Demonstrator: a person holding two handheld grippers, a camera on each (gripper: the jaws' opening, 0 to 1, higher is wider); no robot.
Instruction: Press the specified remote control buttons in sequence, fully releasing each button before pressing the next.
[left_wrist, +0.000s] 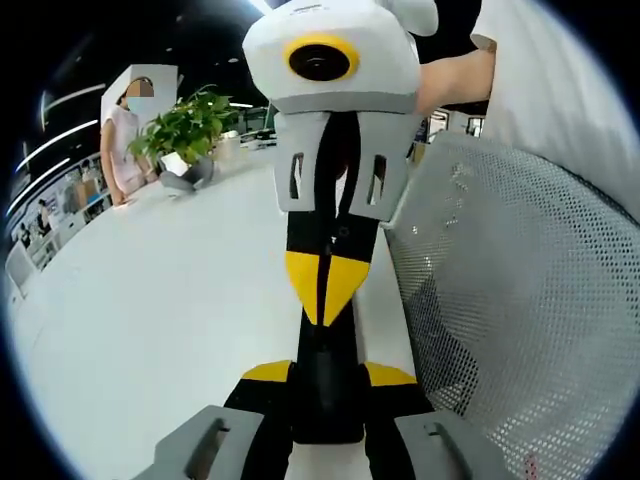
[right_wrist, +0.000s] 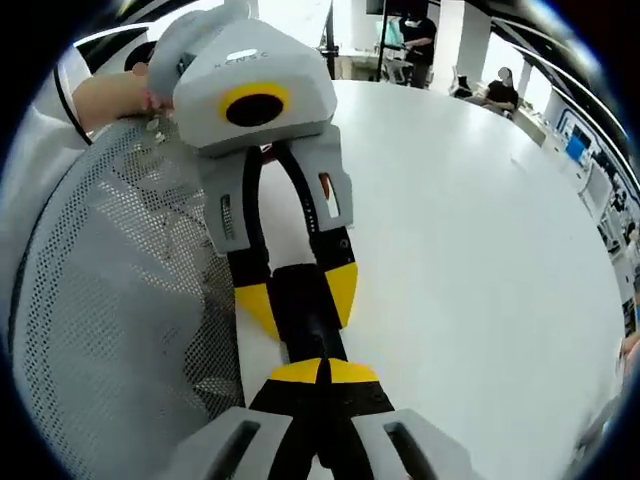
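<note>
Black remote (left_wrist: 325, 400) is clamped lengthwise between my left gripper (left_wrist: 328, 375) fingers, yellow tips on both sides of it, held just above the white bench (left_wrist: 150, 320). My right gripper (left_wrist: 325, 290) comes in from the opposite side with its fingers closed, yellow tips together, and the point looks like it's touching the far end of the remote, hard to tell how firmly. Grey mesh chair back (left_wrist: 520, 300) sits right beside us. A potted plant (left_wrist: 185, 130) and a person (left_wrist: 120, 150) are at the far bench edge.
</note>
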